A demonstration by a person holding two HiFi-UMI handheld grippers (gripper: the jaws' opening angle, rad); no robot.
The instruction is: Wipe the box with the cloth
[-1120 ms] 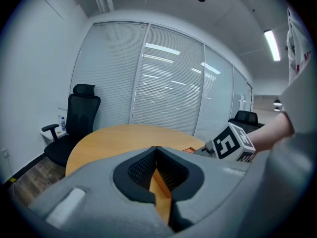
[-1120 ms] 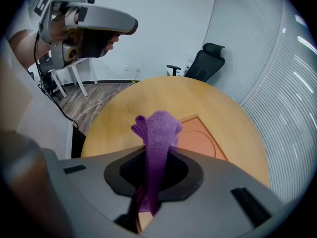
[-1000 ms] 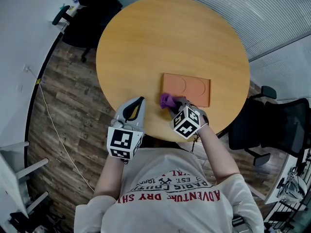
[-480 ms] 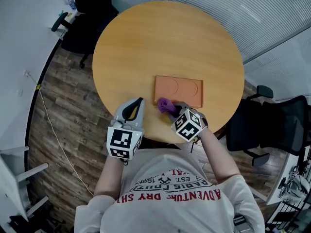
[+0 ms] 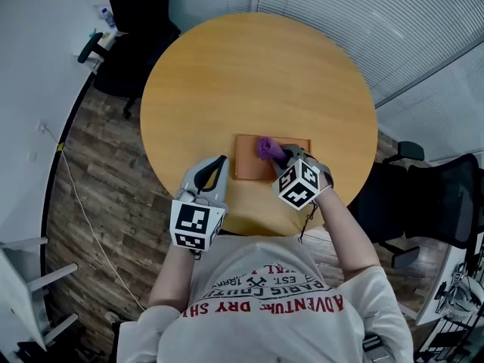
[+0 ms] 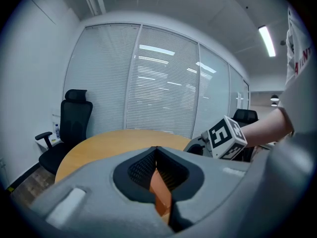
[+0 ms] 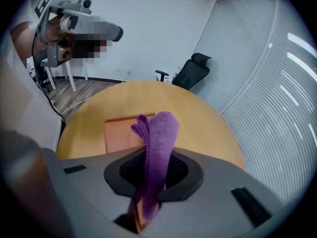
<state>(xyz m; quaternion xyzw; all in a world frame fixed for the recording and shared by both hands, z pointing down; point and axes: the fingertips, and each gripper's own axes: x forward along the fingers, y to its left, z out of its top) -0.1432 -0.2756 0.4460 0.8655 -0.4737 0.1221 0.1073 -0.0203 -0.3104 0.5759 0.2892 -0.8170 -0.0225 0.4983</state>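
Note:
A flat orange box [image 5: 249, 161] with two round impressions lies on the round wooden table [image 5: 257, 74], near its front edge. My right gripper [image 5: 280, 157] is over the box, shut on a purple cloth [image 5: 268, 147] that sticks out past the fingertips above the box's far half. In the right gripper view the cloth [image 7: 158, 133] stands up between the jaws of the right gripper [image 7: 153, 165], with the box [image 7: 119, 130] beyond it. My left gripper [image 5: 220, 162] hovers just left of the box, its fingertips together. In the left gripper view the left gripper [image 6: 156, 150] holds nothing that I can see.
A black office chair [image 5: 136, 21] stands behind the table at the far left and another [image 5: 431, 195] at the right. Window blinds [image 5: 363, 13] run along the far right. A cable [image 5: 83, 195] trails over the wooden floor on the left.
My right gripper has carried the cloth from the box's near left corner forward onto its top. The left gripper has stayed near the table's front edge, now closer to the box.

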